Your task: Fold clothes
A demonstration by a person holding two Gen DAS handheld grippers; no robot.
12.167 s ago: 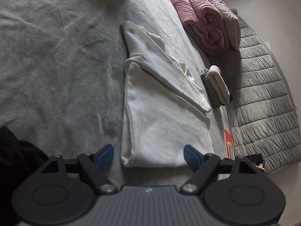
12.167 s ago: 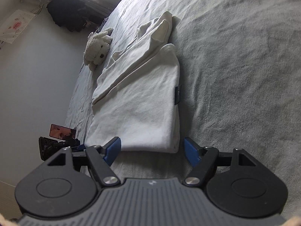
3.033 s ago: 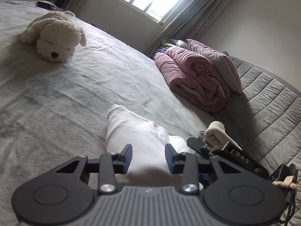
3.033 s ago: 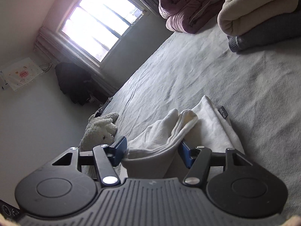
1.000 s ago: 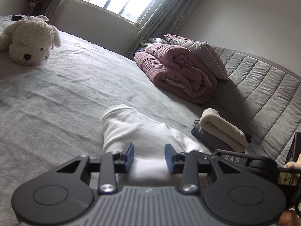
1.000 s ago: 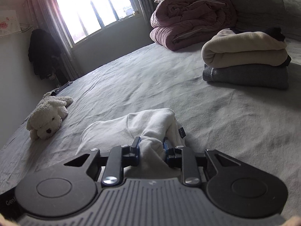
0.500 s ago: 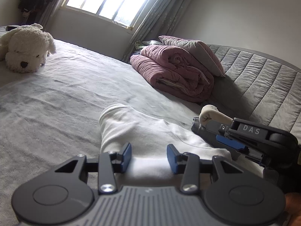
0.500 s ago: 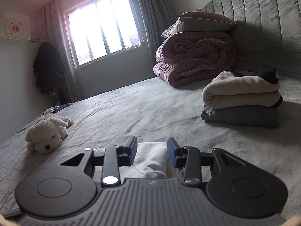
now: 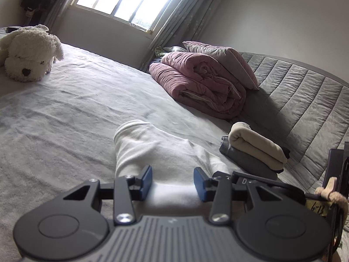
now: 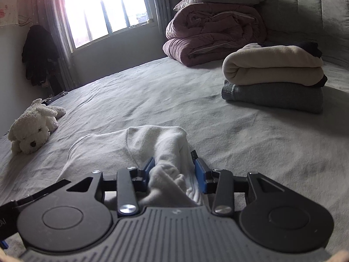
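Observation:
A white garment [image 9: 152,150] lies folded on the grey bed sheet [image 9: 65,120], its rounded fold pointing away from me. My left gripper [image 9: 172,182] sits low over its near end. The blue pads stand apart, the cloth lies flat between them, and neither pad presses it. In the right wrist view the same garment [image 10: 104,150] has a bunched fold rising between the pads of my right gripper [image 10: 175,170]. Those jaws are opening, and the cloth sits loosely between them. A black label shows at the garment's right edge.
A folded beige garment on a grey one [image 10: 272,65] sits to the right, near the quilted headboard [image 9: 305,100]. A rolled pink duvet [image 9: 202,83] with a pillow lies beyond it. A white plush dog [image 9: 28,52] rests far left, below the window.
The right jaws went from pinching a fold of the white garment to standing wider around it, and that gripper dipped lower. The left pads parted slightly; the left gripper stayed put.

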